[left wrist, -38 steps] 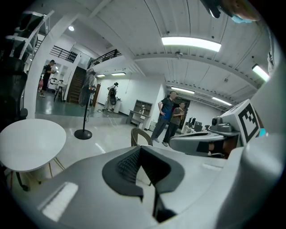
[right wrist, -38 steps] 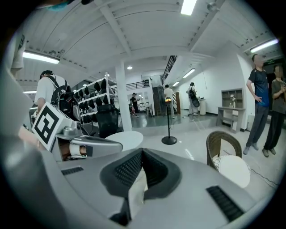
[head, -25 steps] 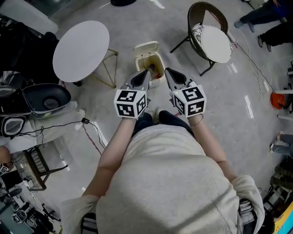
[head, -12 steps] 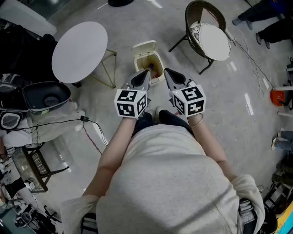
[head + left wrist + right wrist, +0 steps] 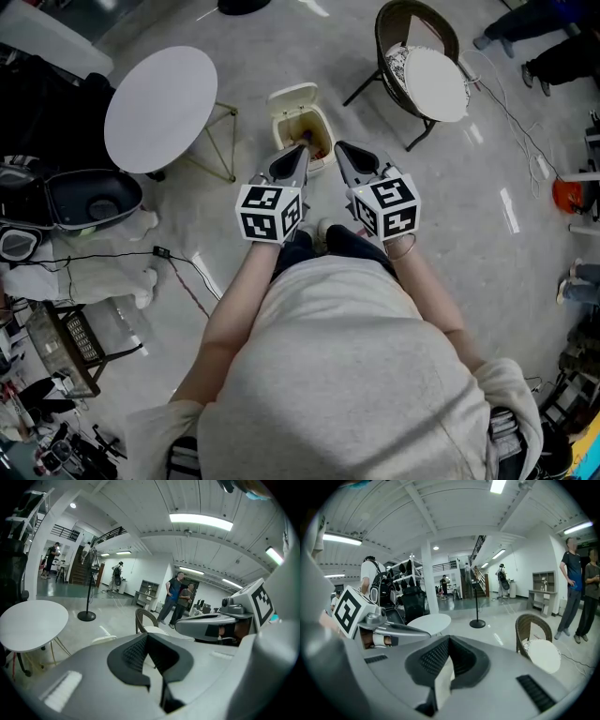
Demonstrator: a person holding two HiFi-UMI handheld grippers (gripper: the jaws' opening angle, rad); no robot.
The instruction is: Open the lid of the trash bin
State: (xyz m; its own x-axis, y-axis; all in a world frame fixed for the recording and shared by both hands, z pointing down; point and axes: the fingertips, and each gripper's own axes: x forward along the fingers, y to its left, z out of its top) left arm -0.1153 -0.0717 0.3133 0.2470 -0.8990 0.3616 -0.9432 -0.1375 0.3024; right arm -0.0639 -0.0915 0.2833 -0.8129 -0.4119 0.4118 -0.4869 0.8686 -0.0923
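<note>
- Trash bin (image 5: pixel 314 131): cream, standing upright on the grey floor (image 5: pixel 469 187) directly ahead of the person, mouth facing up. It sits between the round white table (image 5: pixel 164 105) on its left and the wicker chair (image 5: pixel 419 52) on its right, apart from both.
- Lid (image 5: pixel 292 96): already raised, tipped back on the bin's far side, with its underside turned toward the person. The mouth is fully exposed, and small reddish and dark items are visible inside.
- Long axis: in the head view the bin's mouth runs away from the person, leaning slightly to the left. The hinged end is farthest and the open front edge nearest.
- Left gripper (image 5: pixel 300 148): held level and pointing forward, with its tip over the near edge of the bin. In the left gripper view its jaws meet at the tips with nothing gripped between them (image 5: pixel 147 634).
- Right gripper (image 5: pixel 341 146): parallel to the left one, with its tip just right of the bin's near corner. Contact with the bin cannot be confirmed. Its jaws are likewise closed together and hold nothing (image 5: pixel 449 638).
</note>
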